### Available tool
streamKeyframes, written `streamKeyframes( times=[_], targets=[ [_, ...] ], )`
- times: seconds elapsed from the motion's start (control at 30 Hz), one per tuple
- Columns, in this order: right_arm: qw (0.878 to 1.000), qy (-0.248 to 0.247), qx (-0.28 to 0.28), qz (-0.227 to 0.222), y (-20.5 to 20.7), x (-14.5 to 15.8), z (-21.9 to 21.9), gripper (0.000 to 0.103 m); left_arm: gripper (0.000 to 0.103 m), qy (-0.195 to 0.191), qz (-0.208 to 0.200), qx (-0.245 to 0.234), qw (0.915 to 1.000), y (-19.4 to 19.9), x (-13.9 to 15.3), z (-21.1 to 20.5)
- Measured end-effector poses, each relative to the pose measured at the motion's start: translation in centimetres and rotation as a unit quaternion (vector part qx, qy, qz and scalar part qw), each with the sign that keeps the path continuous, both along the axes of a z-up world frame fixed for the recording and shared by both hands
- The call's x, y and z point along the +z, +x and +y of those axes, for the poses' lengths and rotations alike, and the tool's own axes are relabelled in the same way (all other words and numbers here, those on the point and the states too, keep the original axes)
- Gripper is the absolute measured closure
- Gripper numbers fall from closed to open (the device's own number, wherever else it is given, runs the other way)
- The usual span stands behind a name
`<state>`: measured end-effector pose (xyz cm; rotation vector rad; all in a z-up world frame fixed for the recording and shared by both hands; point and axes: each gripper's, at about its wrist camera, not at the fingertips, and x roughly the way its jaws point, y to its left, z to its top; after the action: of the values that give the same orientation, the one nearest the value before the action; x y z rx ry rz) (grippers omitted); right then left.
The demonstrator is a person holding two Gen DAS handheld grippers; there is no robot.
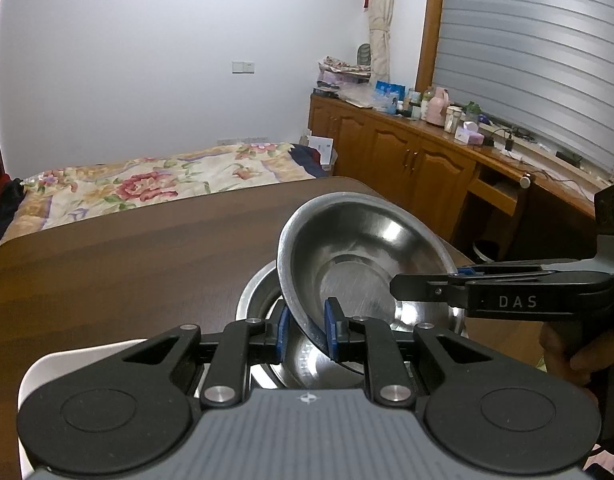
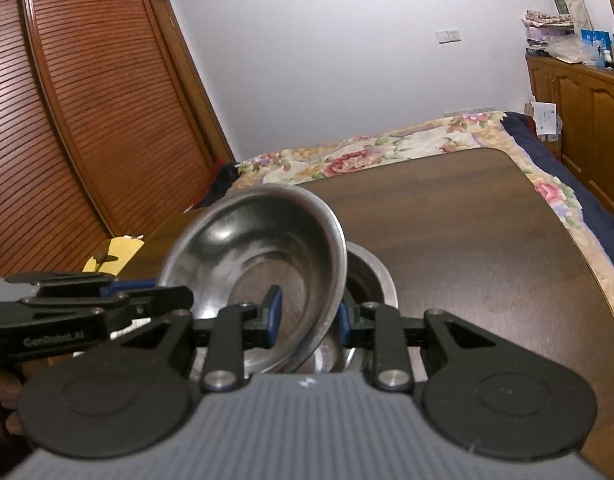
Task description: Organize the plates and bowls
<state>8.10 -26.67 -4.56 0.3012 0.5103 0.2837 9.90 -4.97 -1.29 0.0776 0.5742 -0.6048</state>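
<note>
Steel bowl (image 1: 359,256) held tilted over a second steel bowl (image 1: 259,296) that sits on the dark wood table (image 1: 127,248), its lower edge dipping into the one beneath. The left gripper (image 1: 307,330) has its blue pads closed on the tilted bowl's near rim, one pad inside and one outside. The right gripper (image 2: 309,314) pinches the rim at another spot the same way; in the left wrist view it reaches in from the right side. A white plate (image 1: 67,360) lies at the table's near left edge. Behind the table stands a bed with a floral quilt (image 1: 155,180)
</note>
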Motion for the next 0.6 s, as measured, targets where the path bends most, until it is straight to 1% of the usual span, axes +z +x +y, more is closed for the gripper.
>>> streamKeyframes(
  times=[0.17, 0.37, 0.5, 0.6],
  targets=[
    [1.000, -0.016, 0.001, 0.000, -0.1, -0.1, 0.7, 0.073, 0.082, 0.004, 0.002, 0.003, 1.0000, -0.3, -0.4, -0.1],
    [0.998, -0.057, -0.003, -0.011, 0.0, -0.3, 1.6, 0.073, 0.081, 0.015, 0.005, 0.009, 0.9998, 0.0, -1.1, 0.0],
    [0.996, -0.083, -0.005, -0.018, 0.1, -0.4, 2.0, 0.073, 0.081, 0.027, 0.006, 0.013, 0.9995, 0.0, -1.2, -0.8],
    [0.996, -0.091, -0.005, -0.019, 0.3, -0.6, 2.1, 0.073, 0.080, 0.030, 0.009, 0.016, 0.9994, 0.0, -1.4, -0.9]
  ],
)
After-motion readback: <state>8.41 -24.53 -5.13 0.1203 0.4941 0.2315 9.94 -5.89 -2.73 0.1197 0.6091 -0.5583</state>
